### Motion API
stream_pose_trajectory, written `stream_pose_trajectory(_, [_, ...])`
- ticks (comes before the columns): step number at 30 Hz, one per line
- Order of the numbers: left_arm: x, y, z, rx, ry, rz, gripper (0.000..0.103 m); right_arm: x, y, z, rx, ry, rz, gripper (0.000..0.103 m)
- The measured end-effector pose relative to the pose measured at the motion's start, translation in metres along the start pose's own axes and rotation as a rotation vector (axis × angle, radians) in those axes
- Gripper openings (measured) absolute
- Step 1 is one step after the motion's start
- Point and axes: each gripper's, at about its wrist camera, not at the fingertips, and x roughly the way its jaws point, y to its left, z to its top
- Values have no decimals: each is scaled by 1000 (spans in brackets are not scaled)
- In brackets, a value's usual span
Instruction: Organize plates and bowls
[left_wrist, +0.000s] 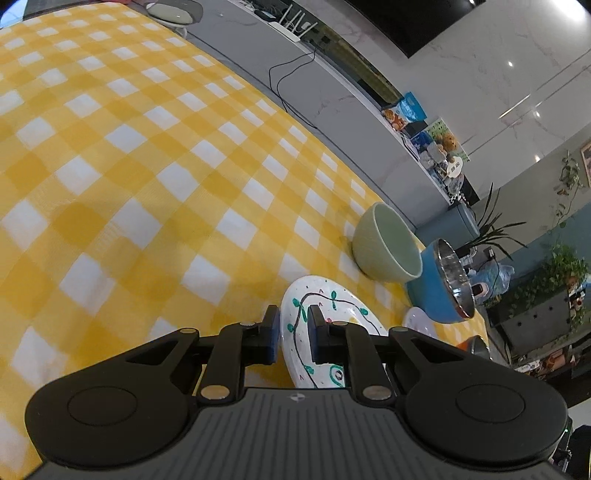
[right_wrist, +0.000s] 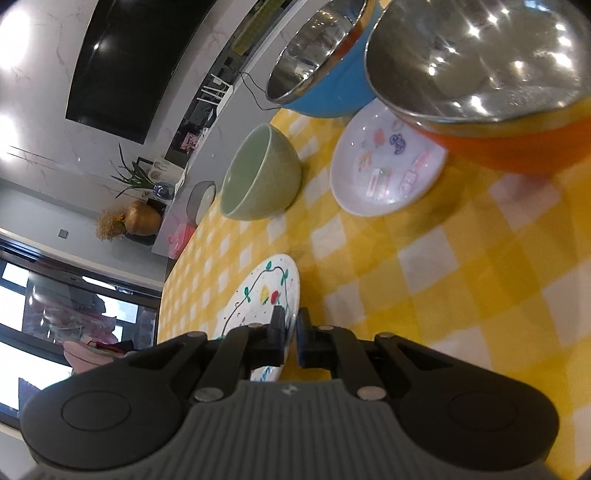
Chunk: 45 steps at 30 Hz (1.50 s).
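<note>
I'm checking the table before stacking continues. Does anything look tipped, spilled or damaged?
No spills or damage show. The odd one is the vine-painted plate: both the left gripper and right gripper pinch its rim, holding it tilted above the yellow checked tablecloth.

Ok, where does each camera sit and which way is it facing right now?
Left wrist: on the left gripper, looking down its fingers over the checked tablecloth toward the green bowl; the fingers clamp the painted plate.
Right wrist: on the right gripper, facing the sticker plate and orange bowl; the fingers pinch the same painted plate's rim.
Shared: painted plate, green bowl, blue bowl, sticker plate.
</note>
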Motion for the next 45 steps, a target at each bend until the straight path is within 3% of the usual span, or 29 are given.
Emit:
stream_pose_trajectory(11, [-48, -1, -32, -47, -33, -20, 17, -33, 4, -27, -25, 61, -12, 5])
stream_pose_trajectory(24, [-105, 4, -71, -39, -61, 36, 17, -77, 15, -76, -134, 125, 0, 7])
stream_pose_trajectory(31, [-104, 14, -87, -21, -38, 78, 17, -84, 17, -99, -217, 149, -28, 8])
stream_pose_trajectory(45, [-95, 12, -97, 55, -10, 157, 17, -75, 26, -110, -361, 137, -112, 11])
